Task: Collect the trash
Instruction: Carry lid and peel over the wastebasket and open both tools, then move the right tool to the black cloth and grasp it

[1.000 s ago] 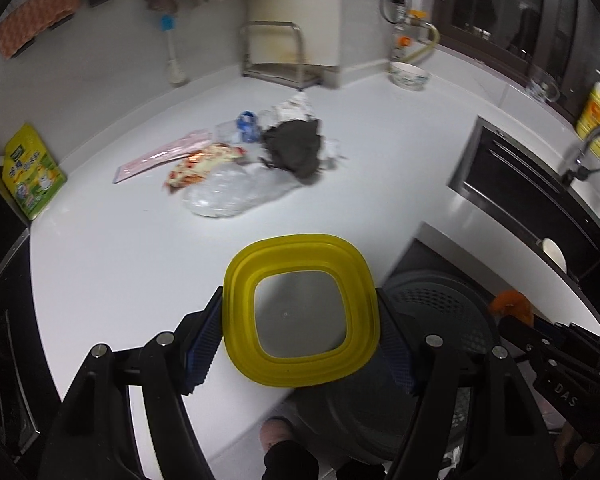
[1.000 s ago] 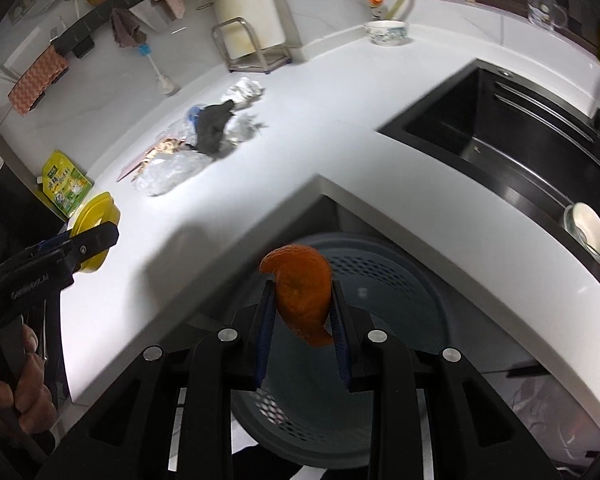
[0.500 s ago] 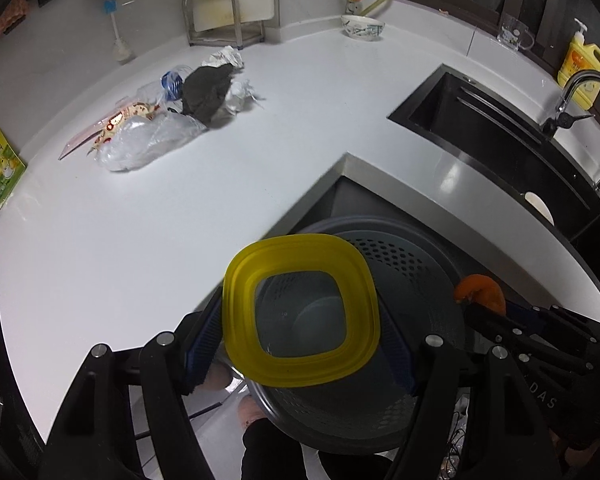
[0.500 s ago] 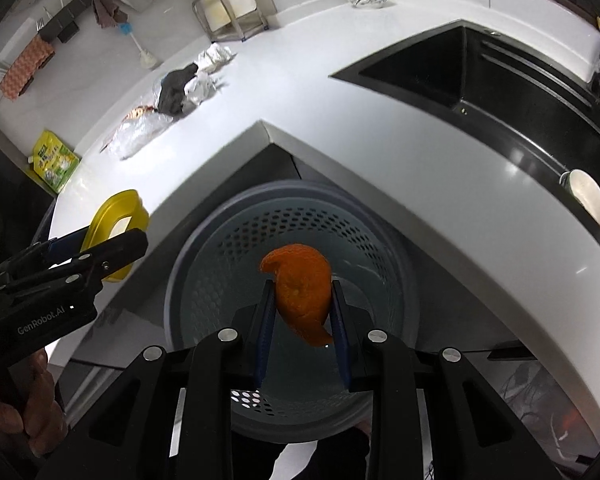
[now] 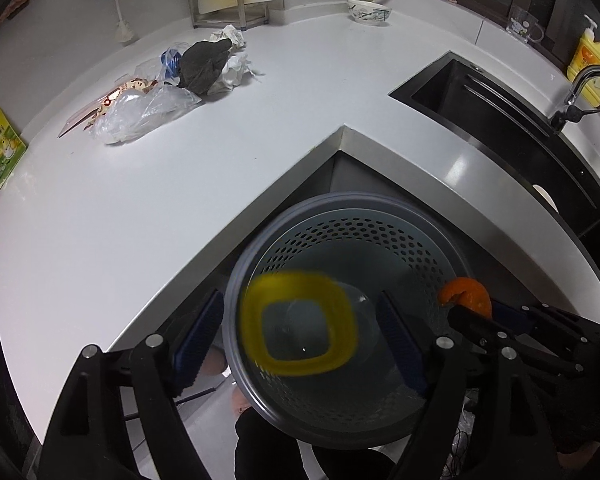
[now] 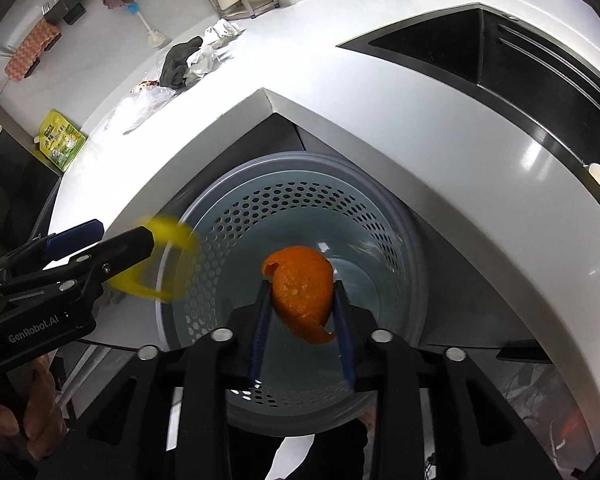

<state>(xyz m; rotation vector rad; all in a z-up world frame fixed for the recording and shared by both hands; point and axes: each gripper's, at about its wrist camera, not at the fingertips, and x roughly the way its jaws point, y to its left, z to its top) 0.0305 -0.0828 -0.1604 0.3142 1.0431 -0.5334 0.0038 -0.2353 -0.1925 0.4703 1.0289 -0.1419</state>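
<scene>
We are looking down past the white tabletop point(image 5: 148, 216), whose inner corner is wrapping around the gray bin point(image 5: 340, 320) at the bottom centre of both views. The bin is sitting on the floor in that nook, probably so that trash can be dropped straight off the edge into it, and we are holding both tongs above its mouth for that reason.

In the upper left of the left view, a pile point(image 5: 168, 88) of bags, crumpled paper and a dark rag is lying on the tabletop, well apart from the bin; we judge that this is the trash waiting for later trips.

The left tongs point(image 5: 300, 332) are opening. The yellow lid point(image 5: 300, 324) is showing as a blur between the blue pads, clear of both, so we are reading it as already released and falling toward the bin's bottom. The right view shows the same lid point(image 6: 168, 256) smeared just off the tip of the left tongs point(image 6: 140, 246), over the bin's left rim.

The right tongs point(image 6: 304, 300) are opening too, pointing steeply down into the bin point(image 6: 292, 292). The orange peel point(image 6: 302, 288) is sitting between the pads at the frame's centre, over the bin's floor; the pads are looking slack beside it, and we cannot tell whether it is touching them.
</scene>
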